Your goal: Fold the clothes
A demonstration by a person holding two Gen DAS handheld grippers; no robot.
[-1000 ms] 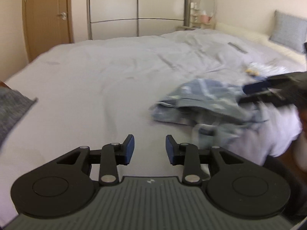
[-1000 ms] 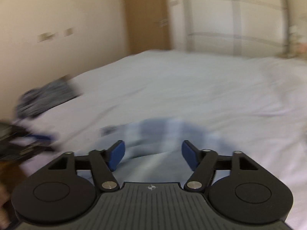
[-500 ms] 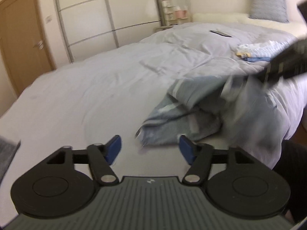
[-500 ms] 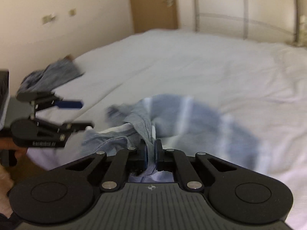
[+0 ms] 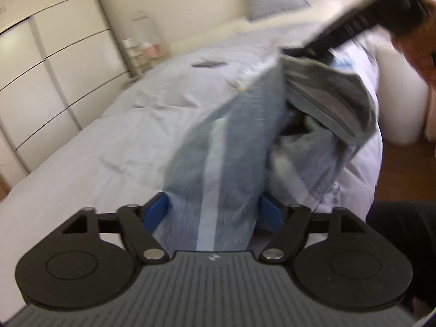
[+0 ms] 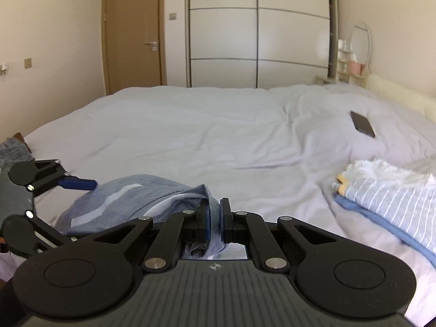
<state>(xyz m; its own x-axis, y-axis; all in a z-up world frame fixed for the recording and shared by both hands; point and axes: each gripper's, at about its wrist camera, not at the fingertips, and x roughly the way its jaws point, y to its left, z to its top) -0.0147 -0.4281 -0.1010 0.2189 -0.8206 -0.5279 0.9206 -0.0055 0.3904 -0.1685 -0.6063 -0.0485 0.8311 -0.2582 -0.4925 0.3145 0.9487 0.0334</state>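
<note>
Because the right gripper [image 6: 214, 219] has its fingers pressed together on a bunched edge of the blue garment [image 6: 128, 201], that cloth hangs lifted off the bed [image 6: 204, 136] rather than lying flat. In the left wrist view the garment [image 5: 218, 163] drapes down from about 1 o'clock, where the right gripper [image 5: 362, 24] holds it high, toward 6 o'clock. The lift looks meant to let the fabric fall open under its own weight so an edge can be found.

The left gripper [image 5: 214, 214] is spread wide, with the hanging cloth running down between its blue pads [image 5: 156, 211]. No pinch yet; it appears lined up to catch the lower part. In the right wrist view it sits at 9 o'clock [image 6: 65, 190], just beside the cloth.

A folded stack [image 6: 387, 190] lies at 3 o'clock in the right view, well apart, probably kept there as the done pile. A phone [image 6: 362, 124] rests on the bed at 2 o'clock, clear of the working patch.

Judgement: early in this garment's fold; it needs a second grip, then spreading flat. The left view is motion-blurred, so the exact cloth edge is hard to tell.
</note>
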